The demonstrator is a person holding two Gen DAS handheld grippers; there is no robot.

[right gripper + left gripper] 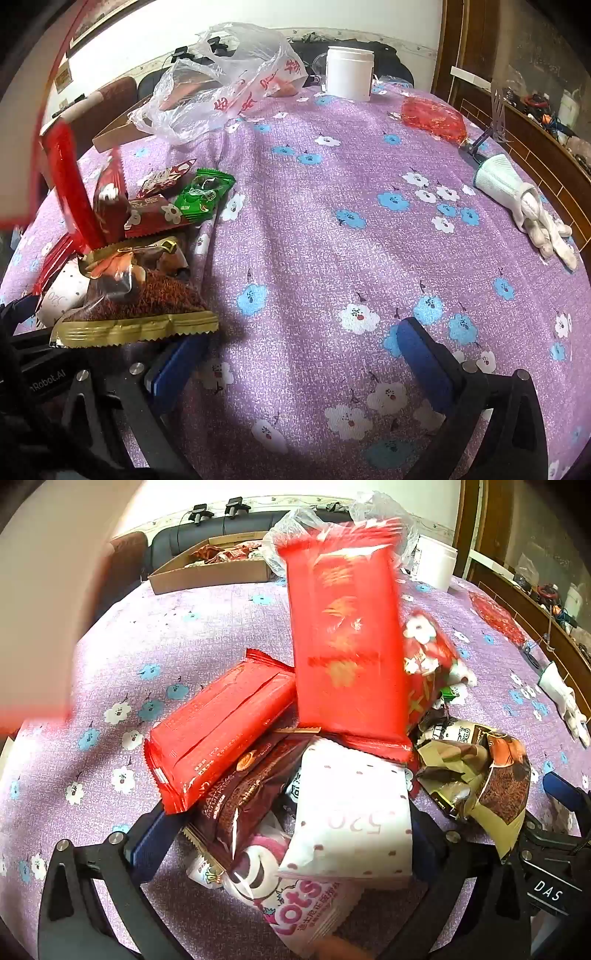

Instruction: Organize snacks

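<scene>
Our left gripper (284,834) sits spread around a heap of snacks on the purple flowered counter (177,635): a white dotted packet (354,812), a brown cookie packet (243,794) and a pink Lotso packet (291,904) crowd between its fingers, with none visibly clamped. A blurred red packet (347,642) stands tilted atop the heap beside another red packet (221,731). Our right gripper (295,358) is open over bare cloth, a gold-edged brown packet (140,295) overlapping its left finger; a plastic bag (229,77), white jar (349,72) and glove (524,199) lie beyond.
</scene>
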